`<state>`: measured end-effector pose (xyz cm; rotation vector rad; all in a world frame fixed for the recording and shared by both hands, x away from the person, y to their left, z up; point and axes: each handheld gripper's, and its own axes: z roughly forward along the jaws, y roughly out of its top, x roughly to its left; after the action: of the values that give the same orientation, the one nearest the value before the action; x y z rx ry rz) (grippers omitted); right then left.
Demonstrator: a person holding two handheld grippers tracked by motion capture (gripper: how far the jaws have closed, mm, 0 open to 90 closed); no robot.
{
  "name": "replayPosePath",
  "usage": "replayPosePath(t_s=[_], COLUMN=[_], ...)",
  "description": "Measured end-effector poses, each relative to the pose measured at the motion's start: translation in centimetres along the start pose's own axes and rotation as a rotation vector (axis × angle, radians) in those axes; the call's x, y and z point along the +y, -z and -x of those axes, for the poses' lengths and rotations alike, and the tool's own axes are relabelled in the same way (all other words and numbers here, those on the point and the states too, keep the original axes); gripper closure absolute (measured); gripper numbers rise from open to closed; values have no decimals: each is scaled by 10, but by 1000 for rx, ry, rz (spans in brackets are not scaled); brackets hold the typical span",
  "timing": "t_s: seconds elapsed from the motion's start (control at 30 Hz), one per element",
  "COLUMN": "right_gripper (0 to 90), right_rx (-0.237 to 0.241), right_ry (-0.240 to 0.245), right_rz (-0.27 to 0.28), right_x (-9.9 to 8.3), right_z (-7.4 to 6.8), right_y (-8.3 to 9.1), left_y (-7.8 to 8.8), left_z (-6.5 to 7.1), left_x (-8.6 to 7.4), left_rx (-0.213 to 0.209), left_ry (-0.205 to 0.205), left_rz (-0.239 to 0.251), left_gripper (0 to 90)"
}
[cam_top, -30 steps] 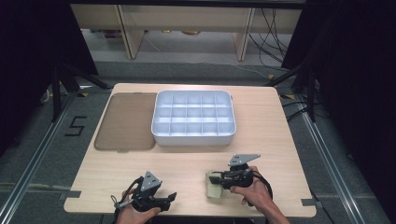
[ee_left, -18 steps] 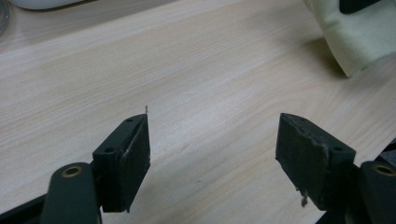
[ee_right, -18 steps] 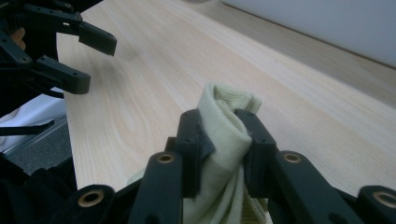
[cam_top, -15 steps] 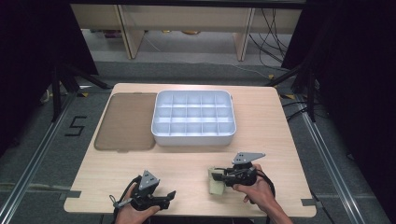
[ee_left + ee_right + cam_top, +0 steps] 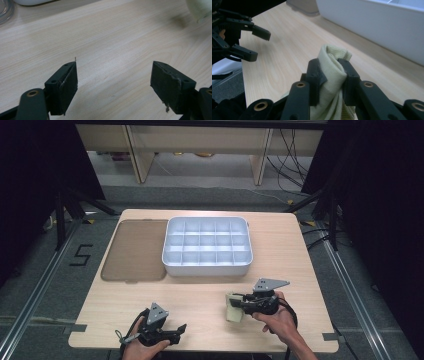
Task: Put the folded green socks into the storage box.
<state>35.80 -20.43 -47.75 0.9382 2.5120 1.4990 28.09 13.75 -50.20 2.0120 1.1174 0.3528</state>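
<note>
A: What's in my right claw (image 5: 231, 306)?

B: A pale yellow cloth (image 5: 234, 308). In the high view it's low and right of middle on the wood table (image 5: 300, 245), w/ your right hand (image 5: 278, 321) behind it.

A: Yep. In my right gripper view the cloth (image 5: 331, 75) is bunched up in the middle of the frame, and my two black jaws squeeze it from both sides. It sticks up above the jaw tips.

B: And the left claw (image 5: 181, 330)?

A: It's at the bottom left of the high view, in my left hand (image 5: 142, 347). In the left gripper view the jaws stand wide apart, w/ bare wood between them. Nothing in there.

B: I see that left claw (image 5: 254, 42) at the upper left of the right gripper view too. Jaws spread.

A: The two claws are well apart, both near the bottom edge of the table.

B: What else is on the table?

A: A white box w/ lots of little pockets (image 5: 207, 246), in the middle of the high view. Just left of it lies a flat brown lid (image 5: 136, 251). The box wall (image 5: 372, 27) is at the upper right of my right gripper view, a bit blurry.
</note>
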Motion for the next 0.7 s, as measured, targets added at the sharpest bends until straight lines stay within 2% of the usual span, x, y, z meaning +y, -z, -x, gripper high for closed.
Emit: replayPosePath(t_s=[0.03,0.07,0.1,0.13,0.17,0.2,0.23,0.27,0.3,0.33,0.37,0.47,0.5,0.53,0.57,0.6,0.63,0.67,0.7], right_gripper=[726,726,726,726,726,726,726,726,726,726,726,726,726,726,726,726,726,726,726], right_rx=[-28,-12,-27,-19,-34,-49,-24,-28,-47,-33,-39,-54,-53,-65,-75,-71,-78,-68,-83], right_ry=[-1,-8,-9,17,-15,27,-11,-19,-7,-3,-18,-12,-10,8,-32,4,-15,4,-1], right_rz=[5,5,6,23,11,31,27,25,35,42,40,46,53,55,39,56,49,56,57], right_x=[2,3,5,6,8,8,9,11,12,13,15,17,17,19,20,21,22,24,25], right_z=[0,0,0,3,2,5,4,4,5,7,7,11,13,16,14,18,17,20,21], right_y=[3,4,6,5,8,8,8,9,10,11,12,14,14,15,17,16,17,16,17], left_y=[0,0,0,1,1,2,1,1,1,1,1,1,1,0,0,0,0,0,0], left_z=[0,0,0,-1,0,-1,-1,-1,-2,-2,-2,-2,-2,-2,-1,-1,-1,-1,-1], left_x=[0,0,0,0,0,1,1,1,1,1,1,1,2,1,1,0,1,1,1], left_rx=[0,5,9,4,5,3,13,13,12,14,11,-2,-5,-7,-4,5,-4,-2,-1], left_ry=[14,14,16,15,20,19,28,25,25,25,25,28,19,14,9,8,-10,-24,-28], left_rz=[1,8,13,9,16,11,20,18,18,20,21,21,6,14,7,9,8,9,11], left_gripper=[214,214,214,214,214,214,214,214,214,214,214,214,212,207,195,191,191,185,179])
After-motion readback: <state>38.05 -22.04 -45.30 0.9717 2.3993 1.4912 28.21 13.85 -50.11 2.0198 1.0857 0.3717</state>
